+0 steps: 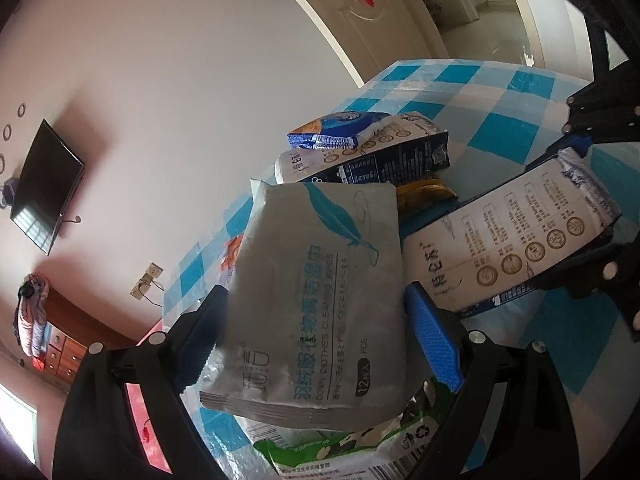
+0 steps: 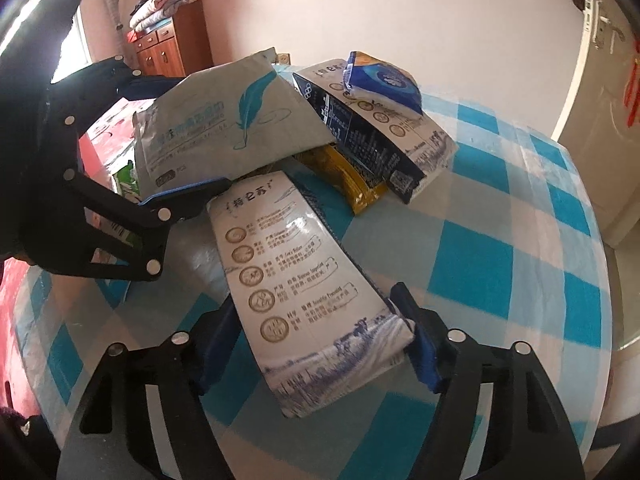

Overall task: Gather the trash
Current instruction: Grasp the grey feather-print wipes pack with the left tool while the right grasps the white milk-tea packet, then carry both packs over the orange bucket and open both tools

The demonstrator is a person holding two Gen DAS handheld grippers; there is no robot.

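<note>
My left gripper (image 1: 316,296) is shut on a grey wipes packet (image 1: 316,280) with a teal feather print, held tilted above the table; the right wrist view shows that packet (image 2: 224,120) raised at upper left. My right gripper (image 2: 316,308) is shut on a flattened white milk carton (image 2: 304,280), its blue pads against both long edges, low over the checked cloth. The same carton (image 1: 516,240) shows at the right of the left wrist view.
Behind lie a second carton with a dark blue side (image 2: 372,136), a blue tissue pack (image 2: 384,80) on top of it, and a yellow wrapper (image 2: 348,180). A green packet (image 1: 360,448) lies under my left gripper. The blue-and-white table (image 2: 500,220) ends at right; a red box (image 2: 108,128) stands at left.
</note>
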